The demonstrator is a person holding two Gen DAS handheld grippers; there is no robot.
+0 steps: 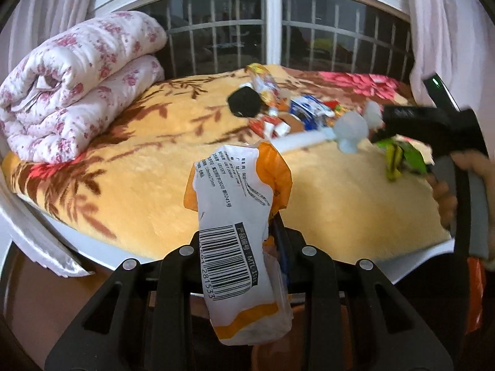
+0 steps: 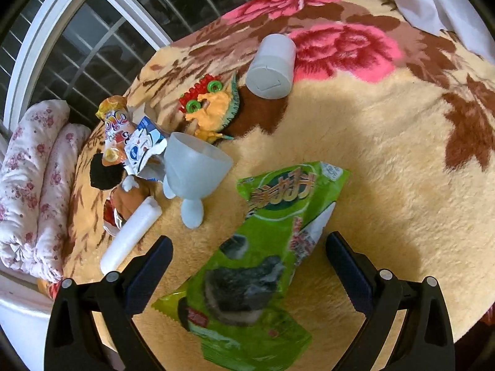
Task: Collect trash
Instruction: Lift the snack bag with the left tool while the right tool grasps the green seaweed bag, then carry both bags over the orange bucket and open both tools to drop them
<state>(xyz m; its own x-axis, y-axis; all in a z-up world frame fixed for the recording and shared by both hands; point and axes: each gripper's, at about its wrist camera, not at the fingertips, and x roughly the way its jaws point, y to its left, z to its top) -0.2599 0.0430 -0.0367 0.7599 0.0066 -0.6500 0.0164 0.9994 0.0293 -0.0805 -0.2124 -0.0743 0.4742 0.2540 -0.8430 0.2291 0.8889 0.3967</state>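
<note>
My left gripper (image 1: 244, 238) is shut on an orange-and-white wrapper (image 1: 229, 191) with a barcode, held up in front of the bed's near edge. A green snack bag (image 2: 263, 247) lies crumpled on the yellow floral blanket (image 2: 386, 185). My right gripper (image 2: 249, 253) hangs over it, open, one finger on either side of the bag and neither pad touching it. In the left wrist view the right gripper (image 1: 380, 136) shows blurred at the right, a hand behind it, above the green bag (image 1: 399, 157).
More litter lies at the back of the blanket: an orange wrapper (image 2: 114, 126), a blue-white wrapper (image 2: 145, 148), a white roll (image 2: 130, 232), a pale footed cup (image 2: 195, 167), a toy dinosaur (image 2: 210, 114), a grey canister (image 2: 272, 68). A folded floral quilt (image 1: 71, 83) lies left, by the window (image 1: 272, 21).
</note>
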